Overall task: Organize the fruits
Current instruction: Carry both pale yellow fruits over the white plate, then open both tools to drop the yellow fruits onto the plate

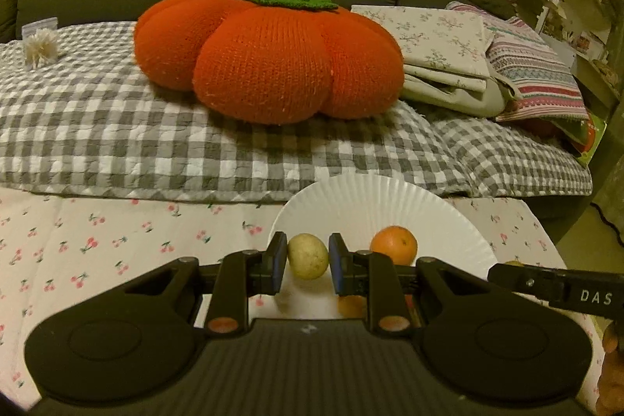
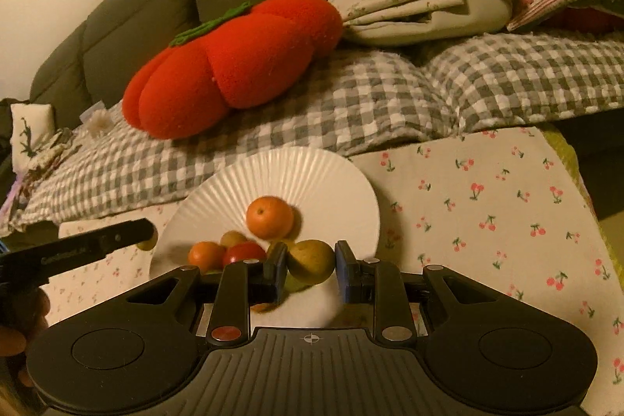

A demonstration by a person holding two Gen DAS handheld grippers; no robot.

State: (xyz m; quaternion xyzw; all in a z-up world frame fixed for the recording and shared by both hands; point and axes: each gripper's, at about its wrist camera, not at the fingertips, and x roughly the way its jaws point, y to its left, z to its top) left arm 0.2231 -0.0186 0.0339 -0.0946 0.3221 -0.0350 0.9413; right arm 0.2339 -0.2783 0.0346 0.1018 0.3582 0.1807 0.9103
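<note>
My left gripper [image 1: 308,258] is shut on a pale yellow-green fruit [image 1: 308,256] and holds it over the near part of a white paper plate [image 1: 351,197]. An orange [image 1: 394,245] lies on that plate to the right. My right gripper [image 2: 311,262] is shut on a yellow-green fruit [image 2: 311,260] above the plate's [image 2: 280,170] near edge. In the right wrist view the plate holds an orange [image 2: 270,217], a smaller orange [image 2: 206,254], a red fruit [image 2: 245,254] and a small green fruit [image 2: 233,238].
The plate rests on a cherry-print cloth [image 1: 97,240] in front of a sofa with a grey checked blanket [image 1: 117,127], a big knitted orange pumpkin cushion [image 1: 265,57] and folded linens [image 1: 448,57]. The other gripper's arm shows at the left of the right wrist view [image 2: 97,244].
</note>
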